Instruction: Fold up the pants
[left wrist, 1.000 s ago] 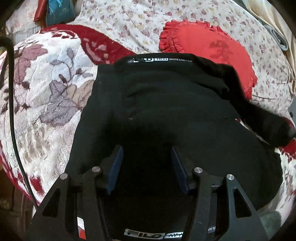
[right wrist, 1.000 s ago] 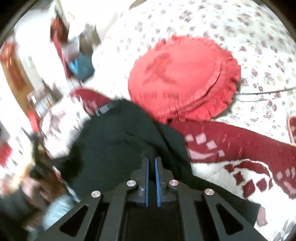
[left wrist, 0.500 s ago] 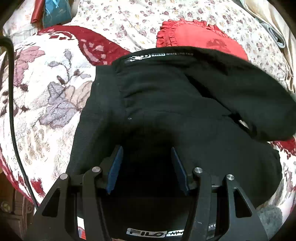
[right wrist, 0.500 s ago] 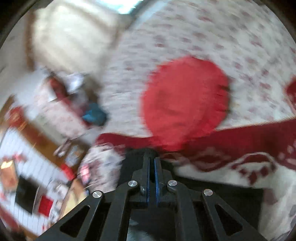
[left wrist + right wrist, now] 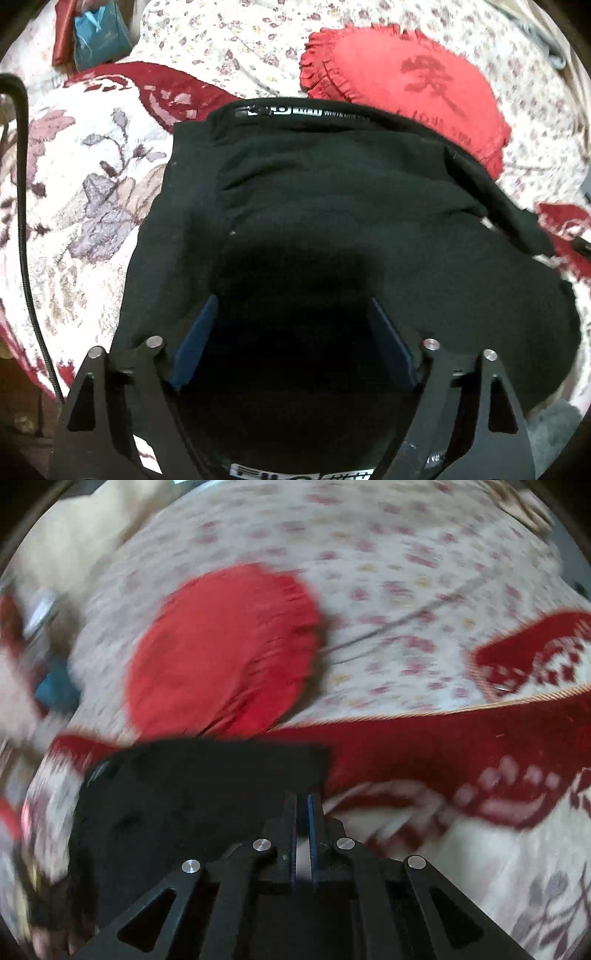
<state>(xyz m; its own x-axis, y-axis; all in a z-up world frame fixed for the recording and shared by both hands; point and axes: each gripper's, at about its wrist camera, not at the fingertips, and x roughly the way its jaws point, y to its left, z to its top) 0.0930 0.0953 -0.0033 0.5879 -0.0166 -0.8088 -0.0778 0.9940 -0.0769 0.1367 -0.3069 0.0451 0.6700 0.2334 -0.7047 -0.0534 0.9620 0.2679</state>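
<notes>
The black pants (image 5: 332, 206) lie folded on a floral blanket (image 5: 74, 206), the waistband with white lettering (image 5: 306, 111) at the far edge. My left gripper (image 5: 291, 314) is open, its blue pads spread over the near part of the pants. In the blurred right wrist view the pants (image 5: 192, 794) lie to the left. My right gripper (image 5: 303, 797) has its jaws nearly together at the pants' right edge; a thin gap shows between the pads and no cloth is visible in it.
A round red ruffled cushion (image 5: 406, 88) lies just beyond the pants on a flowered sheet (image 5: 229, 40); it also shows in the right wrist view (image 5: 221, 650). A blue bag (image 5: 99, 37) sits at the far left. A black cable (image 5: 26, 221) runs down the left side.
The right gripper carried a flap of the pants across from right to left and laid it flat on the pile. It then swung back right. The left gripper stayed put and open.
</notes>
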